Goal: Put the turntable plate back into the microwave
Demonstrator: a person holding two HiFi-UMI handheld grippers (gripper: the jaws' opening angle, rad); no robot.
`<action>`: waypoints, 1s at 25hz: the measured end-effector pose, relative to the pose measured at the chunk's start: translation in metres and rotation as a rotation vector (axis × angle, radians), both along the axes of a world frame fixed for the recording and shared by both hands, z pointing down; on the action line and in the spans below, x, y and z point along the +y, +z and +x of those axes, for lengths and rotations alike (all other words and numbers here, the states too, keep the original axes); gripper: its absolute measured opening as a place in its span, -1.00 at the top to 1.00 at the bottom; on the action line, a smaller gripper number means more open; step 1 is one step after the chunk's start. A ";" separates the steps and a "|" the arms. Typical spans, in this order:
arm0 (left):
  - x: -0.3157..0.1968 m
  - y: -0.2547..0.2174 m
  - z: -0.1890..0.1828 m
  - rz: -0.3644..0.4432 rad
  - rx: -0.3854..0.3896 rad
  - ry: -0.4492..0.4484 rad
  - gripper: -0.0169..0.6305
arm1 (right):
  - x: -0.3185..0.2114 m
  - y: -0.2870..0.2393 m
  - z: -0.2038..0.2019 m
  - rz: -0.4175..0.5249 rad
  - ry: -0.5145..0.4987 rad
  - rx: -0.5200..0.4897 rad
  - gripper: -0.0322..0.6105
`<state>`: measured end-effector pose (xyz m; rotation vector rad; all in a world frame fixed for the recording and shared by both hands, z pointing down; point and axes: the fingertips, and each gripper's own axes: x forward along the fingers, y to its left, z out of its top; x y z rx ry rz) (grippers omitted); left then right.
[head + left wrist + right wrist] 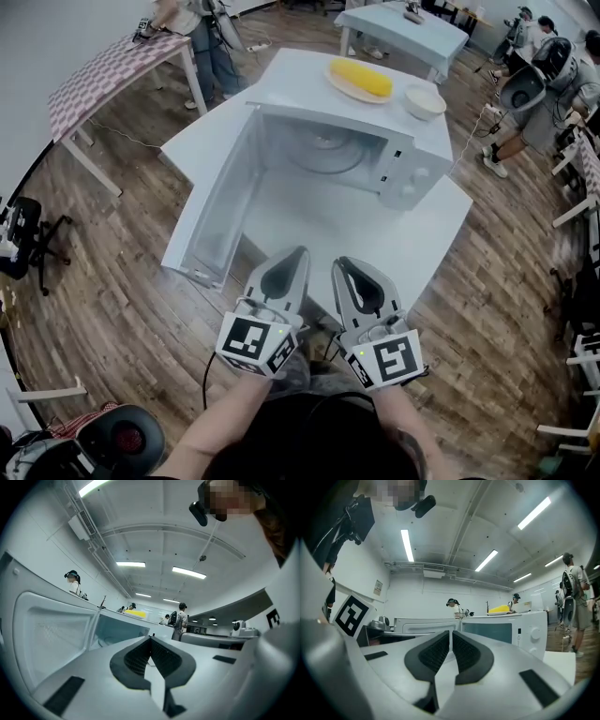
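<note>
The fingers (135, 657) of the left gripper (150, 638) are pressed together with nothing between them; the dark ribbed pads meet at the tips. The right gripper (451, 633) has its fingers (466, 653) drawn in just as tight, with only a hairline seam between the pads and nothing held there.

In the head view both grippers, left (299, 253) and right (341, 263), sit side by side close to the person's body, over the near edge of the white table (403, 248), tips pointing toward the microwave (412, 159). The microwave stands on the table with its door (211, 206) swung fully open to the left. The turntable plate (328, 155) lies flat on the floor of the oven's cavity, a pale round disc well apart from both sets of fingers and touched by neither; a bare stretch of tabletop lies between the plate and the gripper tips.

On top of the microwave rests a dish of yellow food (361, 80), and just beside it to the right a small white bowl (425, 101). The table stands on a wooden floor (122, 281); other people stand at tables further back.
</note>
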<state>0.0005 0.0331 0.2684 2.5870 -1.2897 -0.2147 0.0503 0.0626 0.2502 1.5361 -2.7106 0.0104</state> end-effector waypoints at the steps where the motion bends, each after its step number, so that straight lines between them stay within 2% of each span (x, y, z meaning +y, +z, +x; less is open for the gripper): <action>1: 0.001 0.000 0.000 0.000 0.001 0.000 0.91 | 0.002 0.001 0.000 -0.002 0.000 0.001 0.78; 9: 0.010 0.005 0.004 -0.011 -0.007 0.006 0.91 | 0.007 0.004 0.001 -0.013 0.001 -0.024 0.83; 25: 0.002 0.016 0.000 -0.027 -0.015 -0.001 0.91 | -0.003 0.015 -0.006 -0.032 -0.016 -0.011 0.84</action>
